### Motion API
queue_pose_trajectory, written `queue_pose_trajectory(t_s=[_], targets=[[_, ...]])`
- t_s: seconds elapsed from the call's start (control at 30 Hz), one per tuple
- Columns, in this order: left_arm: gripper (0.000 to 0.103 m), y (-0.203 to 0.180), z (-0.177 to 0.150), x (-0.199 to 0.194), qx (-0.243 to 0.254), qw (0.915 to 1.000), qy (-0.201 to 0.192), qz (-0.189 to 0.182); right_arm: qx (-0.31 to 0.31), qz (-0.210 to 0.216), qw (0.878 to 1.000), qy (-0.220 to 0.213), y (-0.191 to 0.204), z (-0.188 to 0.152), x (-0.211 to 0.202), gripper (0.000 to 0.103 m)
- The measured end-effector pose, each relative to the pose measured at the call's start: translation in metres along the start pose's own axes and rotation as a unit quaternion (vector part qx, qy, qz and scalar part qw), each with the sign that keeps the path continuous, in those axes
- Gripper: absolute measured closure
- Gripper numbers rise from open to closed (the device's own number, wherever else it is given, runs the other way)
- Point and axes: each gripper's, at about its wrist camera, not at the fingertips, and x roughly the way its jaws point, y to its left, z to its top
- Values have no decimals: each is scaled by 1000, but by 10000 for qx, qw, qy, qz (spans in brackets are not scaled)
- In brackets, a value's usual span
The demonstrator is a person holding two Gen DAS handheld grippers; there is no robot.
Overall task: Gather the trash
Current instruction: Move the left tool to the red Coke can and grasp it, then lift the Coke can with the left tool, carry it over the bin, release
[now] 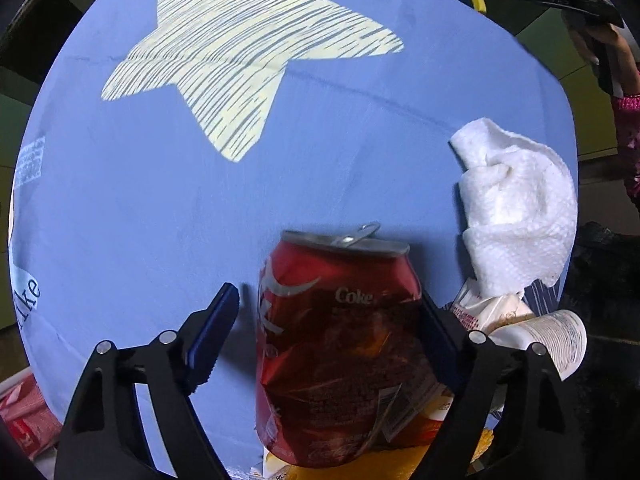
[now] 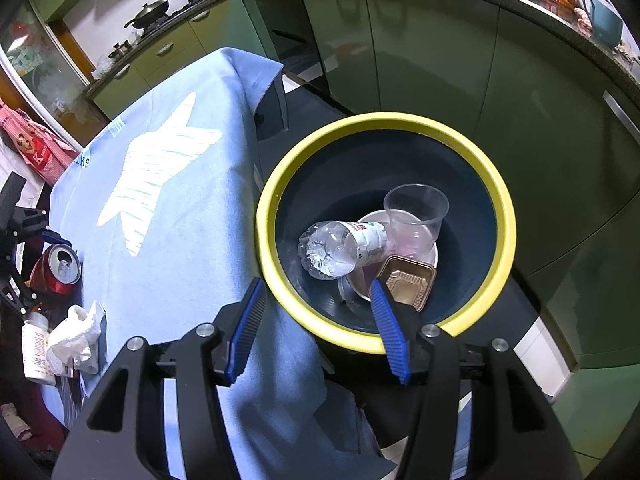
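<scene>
Surface: a blue cloth (image 2: 192,216) with a pale star, spread across the left of the frame.
Room: green cabinets (image 2: 440,64) are seen upper right.
Left gripper (image 1: 332,320): released around a dented red can (image 1: 340,328).
Right gripper (image 2: 320,320): released, empty, over the yellow-rimmed bin (image 2: 272,184).

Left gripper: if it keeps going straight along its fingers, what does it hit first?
Probably the dented Coke can, which stands between the open fingers of the left gripper; the blue tablecloth lies just beyond. Depth is unclear.
</scene>
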Motion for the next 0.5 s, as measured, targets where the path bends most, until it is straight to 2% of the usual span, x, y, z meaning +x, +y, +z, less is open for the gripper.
queue_pose_trajectory(t_s=[0.07,0.13,0.2,0.4,0.5], targets=[[20,3,-4,1,-33,10000,29,57,-7,3,10000,1,0,0,1,51],[26,9,-9,1,-133,9998,59,148,-7,17,10000,3,0,0,1,51],[28,19,-12,0,-252,9993,31,268,-17,25,10000,5,0,0,2,51],[29,58,-17,-3,-815,9924,-66,923,-71,48,10000,22,5,-1,2,51],[28,70,-22,-4,-1065,9891,24,1014,-60,45,10000,15,5,-2,0,50]])
